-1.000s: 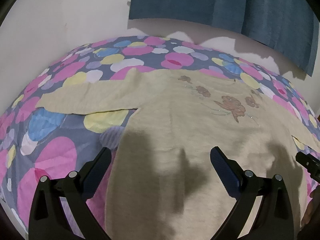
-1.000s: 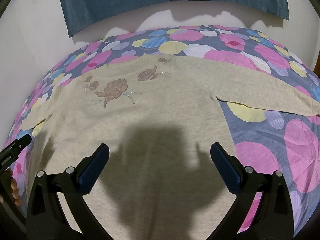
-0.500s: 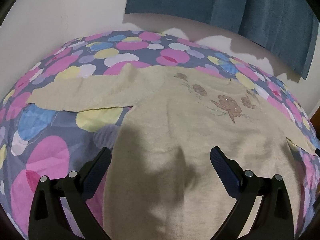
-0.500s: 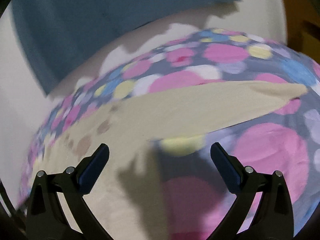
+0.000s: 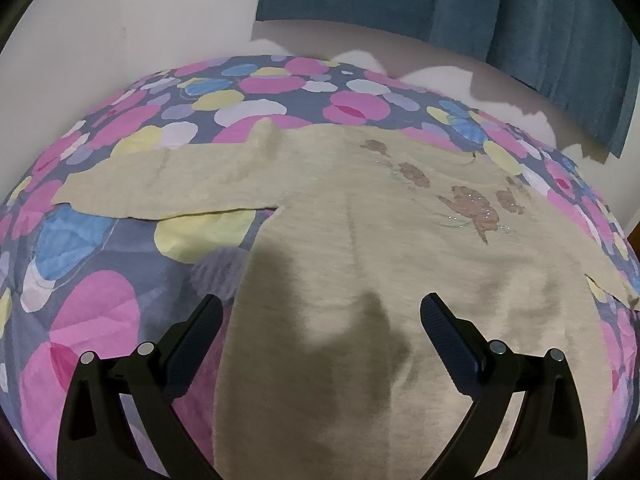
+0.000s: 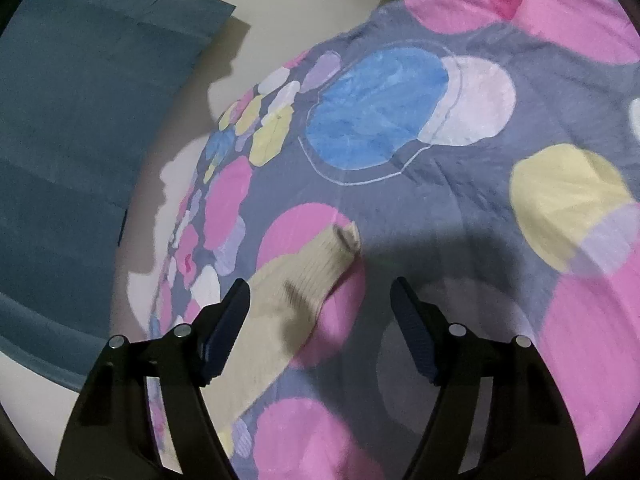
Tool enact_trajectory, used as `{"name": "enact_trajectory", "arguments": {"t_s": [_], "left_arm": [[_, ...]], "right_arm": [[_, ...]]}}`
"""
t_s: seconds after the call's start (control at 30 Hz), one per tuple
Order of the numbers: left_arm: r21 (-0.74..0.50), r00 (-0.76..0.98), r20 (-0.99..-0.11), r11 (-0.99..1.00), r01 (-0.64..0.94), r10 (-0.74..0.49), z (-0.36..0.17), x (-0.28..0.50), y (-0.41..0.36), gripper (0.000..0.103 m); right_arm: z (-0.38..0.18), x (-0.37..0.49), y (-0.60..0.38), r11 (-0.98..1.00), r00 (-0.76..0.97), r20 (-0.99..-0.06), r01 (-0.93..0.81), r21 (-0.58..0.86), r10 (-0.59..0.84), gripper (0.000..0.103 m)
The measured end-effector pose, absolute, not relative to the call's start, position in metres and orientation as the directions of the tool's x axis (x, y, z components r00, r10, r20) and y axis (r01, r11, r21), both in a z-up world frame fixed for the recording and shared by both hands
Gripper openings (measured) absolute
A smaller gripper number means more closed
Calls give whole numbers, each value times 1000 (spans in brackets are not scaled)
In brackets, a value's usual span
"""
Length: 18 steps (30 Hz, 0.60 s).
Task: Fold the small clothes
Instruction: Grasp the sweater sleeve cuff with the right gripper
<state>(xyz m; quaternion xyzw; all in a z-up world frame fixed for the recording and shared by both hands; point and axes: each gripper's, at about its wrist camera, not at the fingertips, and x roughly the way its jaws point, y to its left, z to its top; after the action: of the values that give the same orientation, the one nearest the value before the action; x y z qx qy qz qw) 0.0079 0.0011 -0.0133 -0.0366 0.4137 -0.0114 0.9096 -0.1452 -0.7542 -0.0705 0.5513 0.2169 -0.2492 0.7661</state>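
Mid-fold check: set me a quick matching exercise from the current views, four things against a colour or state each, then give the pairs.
Things:
1. sweater
2. curtain
3. left gripper
4. sleeve cuff

Colour or state:
A. open, above the lower body of the garment
B. dark teal, hanging on the wall
C. beige, spread flat with a brown flower motif
D. ribbed, lying on a pink spot of the bedspread

Pairs: 1-C, 2-B, 3-A, 4-D
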Motion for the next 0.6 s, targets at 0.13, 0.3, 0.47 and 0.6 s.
{"name": "enact_trajectory", "arguments": {"t_s": [0.13, 0.3, 0.47, 0.6], "left_arm": [[-75, 650, -758, 997, -14, -48, -17, 9, 2, 98], [-75, 645, -763, 997, -16, -47, -18, 11, 5, 99], [-75, 640, -767, 997, -18, -46, -20, 11, 5, 99], [-79, 640, -766, 997, -3, -59, -22, 11, 4, 99]], "right_arm": [[-78, -139, -760, 257, 809, -575, 586, 769, -124, 66], [-84, -123, -766, 236, 814, -573, 578, 781, -97, 55], [-87, -111, -767, 263, 794, -605, 598, 757, -66, 12], [-76, -105, -762, 306, 797, -600, 590, 747, -72, 5]]}}
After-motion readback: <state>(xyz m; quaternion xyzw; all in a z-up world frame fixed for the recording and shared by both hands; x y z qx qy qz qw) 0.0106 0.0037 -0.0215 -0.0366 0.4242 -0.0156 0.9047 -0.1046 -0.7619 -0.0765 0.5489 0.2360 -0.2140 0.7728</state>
